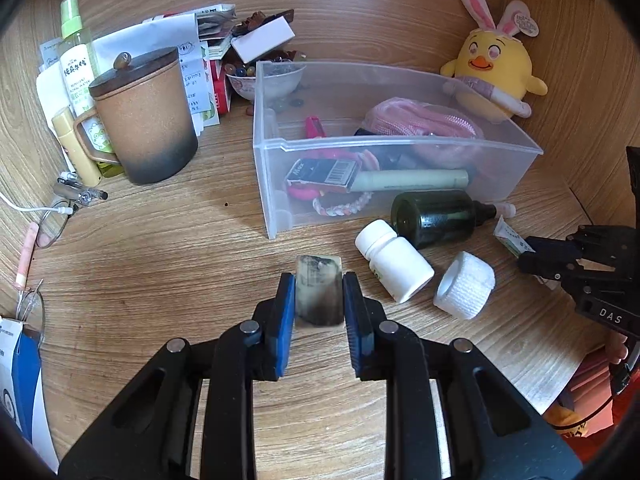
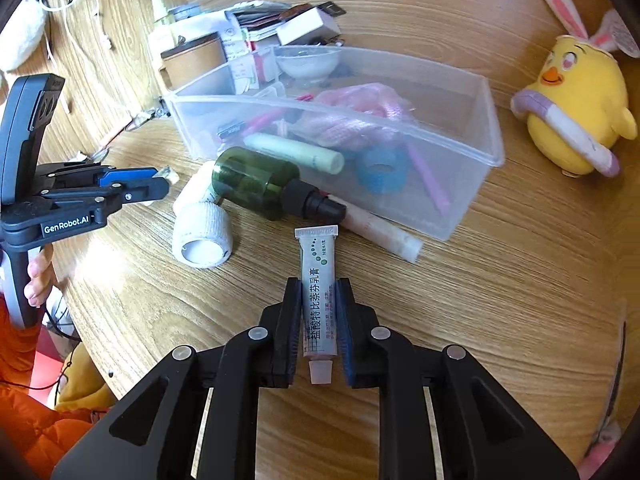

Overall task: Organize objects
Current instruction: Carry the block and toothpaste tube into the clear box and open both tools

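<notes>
My left gripper (image 1: 319, 280) is shut on a small grey stone block (image 1: 319, 290), held just above the wooden desk; it also shows in the right wrist view (image 2: 162, 180). My right gripper (image 2: 319, 286) is shut on a white ointment tube (image 2: 318, 288), cap toward me; it shows in the left wrist view (image 1: 524, 254). A clear plastic bin (image 1: 276, 152) (image 2: 476, 184) holds a pink pouch, a pale green tube, a small box and hair ties. In front of it lie a dark green bottle (image 1: 434, 216) (image 2: 256, 182), a white pill bottle (image 1: 394, 262) and a white bandage roll (image 1: 464, 290) (image 2: 204, 236).
A brown lidded mug (image 1: 146, 120), a spray bottle (image 1: 78, 56), papers and a bowl of beads (image 1: 262, 80) stand at the back left. A yellow chick plush (image 1: 496, 76) (image 2: 576, 116) sits at the back right. Glasses and a cable lie at the left edge.
</notes>
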The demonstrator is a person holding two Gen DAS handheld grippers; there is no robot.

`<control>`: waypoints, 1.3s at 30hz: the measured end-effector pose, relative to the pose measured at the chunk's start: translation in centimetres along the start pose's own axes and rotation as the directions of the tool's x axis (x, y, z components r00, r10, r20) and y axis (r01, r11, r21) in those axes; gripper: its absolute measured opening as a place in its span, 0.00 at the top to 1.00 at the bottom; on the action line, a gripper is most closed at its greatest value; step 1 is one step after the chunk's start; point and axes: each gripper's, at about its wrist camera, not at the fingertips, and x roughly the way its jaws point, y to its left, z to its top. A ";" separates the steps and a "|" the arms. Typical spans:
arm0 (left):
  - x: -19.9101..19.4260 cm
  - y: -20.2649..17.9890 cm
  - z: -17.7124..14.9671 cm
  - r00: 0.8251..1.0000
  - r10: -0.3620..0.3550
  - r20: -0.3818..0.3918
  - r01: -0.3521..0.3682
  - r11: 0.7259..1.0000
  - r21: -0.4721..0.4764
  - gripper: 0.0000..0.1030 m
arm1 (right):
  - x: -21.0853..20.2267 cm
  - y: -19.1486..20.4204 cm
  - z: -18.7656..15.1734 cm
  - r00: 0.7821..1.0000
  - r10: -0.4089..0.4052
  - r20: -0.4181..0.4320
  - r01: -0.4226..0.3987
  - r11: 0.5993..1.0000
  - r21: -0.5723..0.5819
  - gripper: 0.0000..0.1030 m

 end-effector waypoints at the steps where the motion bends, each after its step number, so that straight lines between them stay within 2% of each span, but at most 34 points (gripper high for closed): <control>1: -0.3 0.0 0.2 1.000 -0.003 0.011 0.003 1.000 -0.002 0.78 | -0.4 -0.2 0.1 1.000 -0.006 0.009 0.006 1.000 0.008 0.85; 7: -2.0 -0.1 1.8 0.996 -0.018 0.086 0.020 1.000 -0.015 0.78 | -3.2 -1.0 1.7 0.995 -0.049 0.091 0.047 0.999 0.028 0.85; 13: -3.5 -0.6 3.9 0.986 -0.030 0.163 0.031 1.000 -0.001 0.78 | -5.3 -1.3 4.1 0.980 -0.079 0.182 0.077 0.997 0.020 0.85; 20: -4.5 -1.7 6.6 0.971 -0.018 0.236 0.014 1.000 0.019 0.78 | -5.5 -1.7 7.0 0.964 -0.112 0.240 0.113 0.994 0.008 0.85; 29: -1.0 -2.7 9.2 0.984 -0.023 0.174 0.019 1.000 0.023 0.78 | -2.1 -3.9 10.2 0.969 -0.124 0.212 0.116 0.992 0.051 0.85; 39: 2.8 -3.8 10.2 0.995 -0.024 0.092 0.020 0.999 0.040 0.78 | 2.6 -4.7 11.5 0.985 -0.118 0.124 0.112 0.992 0.054 0.85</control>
